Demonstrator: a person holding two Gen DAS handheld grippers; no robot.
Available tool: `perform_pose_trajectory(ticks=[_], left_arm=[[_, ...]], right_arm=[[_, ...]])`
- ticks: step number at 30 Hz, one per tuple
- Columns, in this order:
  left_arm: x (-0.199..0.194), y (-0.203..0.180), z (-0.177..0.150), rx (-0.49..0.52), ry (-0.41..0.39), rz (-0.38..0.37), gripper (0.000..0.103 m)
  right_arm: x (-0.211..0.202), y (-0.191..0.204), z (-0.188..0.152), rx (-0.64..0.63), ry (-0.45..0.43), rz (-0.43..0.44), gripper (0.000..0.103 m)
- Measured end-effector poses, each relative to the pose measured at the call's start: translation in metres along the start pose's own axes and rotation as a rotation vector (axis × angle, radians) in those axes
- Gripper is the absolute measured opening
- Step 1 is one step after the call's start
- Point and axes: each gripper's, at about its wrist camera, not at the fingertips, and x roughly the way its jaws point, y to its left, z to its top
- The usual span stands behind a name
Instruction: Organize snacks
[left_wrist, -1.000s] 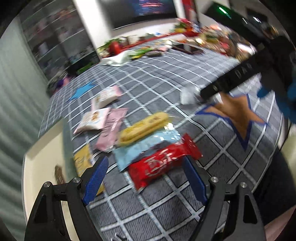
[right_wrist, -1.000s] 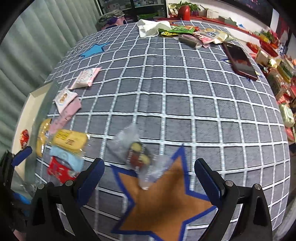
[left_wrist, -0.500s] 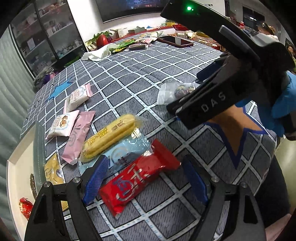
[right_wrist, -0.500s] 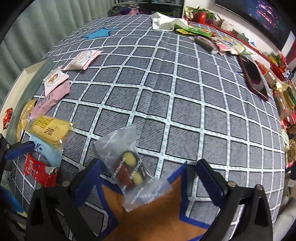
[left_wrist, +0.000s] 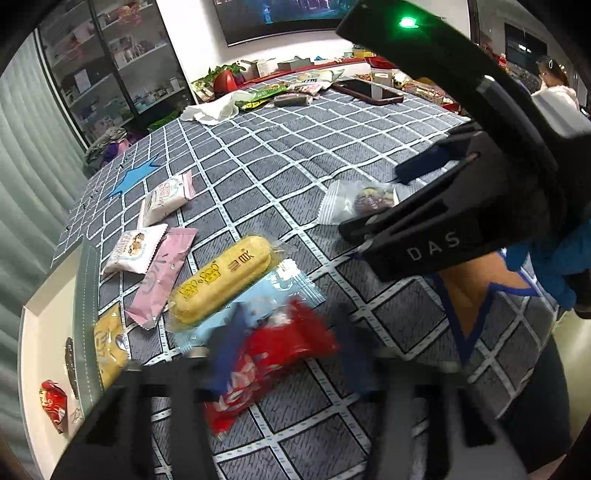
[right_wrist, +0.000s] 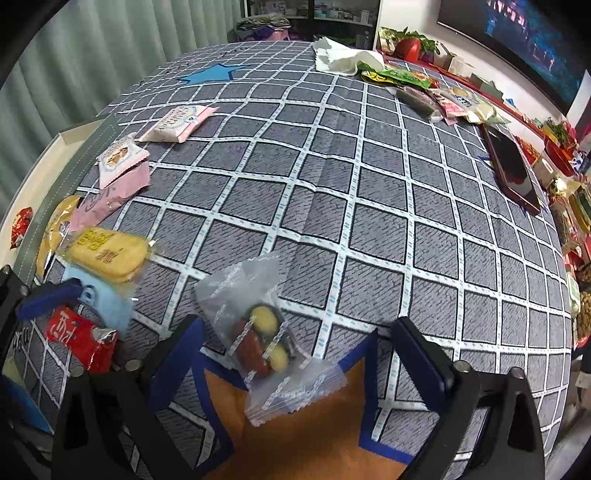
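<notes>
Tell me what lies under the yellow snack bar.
The yellow snack bar lies partly on a light blue packet, which rests on the checked tablecloth. Whatever sits under the bar's middle is hidden.

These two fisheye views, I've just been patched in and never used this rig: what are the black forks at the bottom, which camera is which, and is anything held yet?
No robot arm here: a person holds a two-finger gripper in each hand, with a camera looking along each one's fingers. In the left wrist view the left gripper, motion-blurred, has its jaws open around a red snack packet lying on the checked tablecloth. In the right wrist view the right gripper is open around a clear bag of sweets at the edge of an orange star patch. Neither grips anything yet. Nearby lie a yellow snack bar, a light blue packet and a pink packet. A white tray sits at the table's left edge.
</notes>
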Motion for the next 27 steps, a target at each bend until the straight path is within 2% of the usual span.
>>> perform_pose_trajectory(ticks=[1,2,3,4,9,14,17,22,24,26,27], left_arm=[[0.000,0.002,0.000,-0.022,0.014,-0.044,0.004],[0.001,0.005,0.000,-0.061,0.033,-0.091,0.004],[0.002,0.007,-0.001,-0.089,0.038,-0.102,0.004],[0.001,0.008,-0.003,-0.100,0.033,-0.102,0.004],[-0.009,0.014,-0.005,-0.151,0.015,-0.133,0.004],[-0.022,0.025,-0.005,-0.186,-0.006,-0.135,0.004],[-0.025,0.033,-0.006,-0.204,-0.004,-0.130,0.005],[-0.021,0.035,-0.008,-0.212,0.012,-0.118,0.004],[-0.021,0.031,-0.008,-0.172,0.009,-0.088,0.005],[-0.021,0.022,-0.008,-0.072,0.004,-0.057,0.008],[-0.021,0.017,-0.010,-0.021,0.004,-0.047,0.017]], right_arm=[[-0.004,0.002,-0.001,-0.008,-0.008,0.003,0.066],[-0.008,0.003,-0.001,-0.008,-0.009,0.005,0.045],[-0.010,0.002,-0.002,-0.003,-0.007,0.008,0.035],[-0.011,0.000,-0.002,0.010,-0.002,0.013,0.030],[-0.018,-0.026,-0.016,0.135,-0.010,0.142,0.030],[-0.027,-0.059,-0.034,0.268,-0.013,0.217,0.030],[-0.028,-0.073,-0.042,0.325,-0.015,0.253,0.030],[-0.029,-0.075,-0.044,0.338,-0.022,0.263,0.030],[-0.030,-0.075,-0.045,0.333,-0.024,0.260,0.030],[-0.030,-0.075,-0.046,0.333,-0.025,0.260,0.030],[-0.030,-0.075,-0.046,0.334,-0.024,0.260,0.030]])
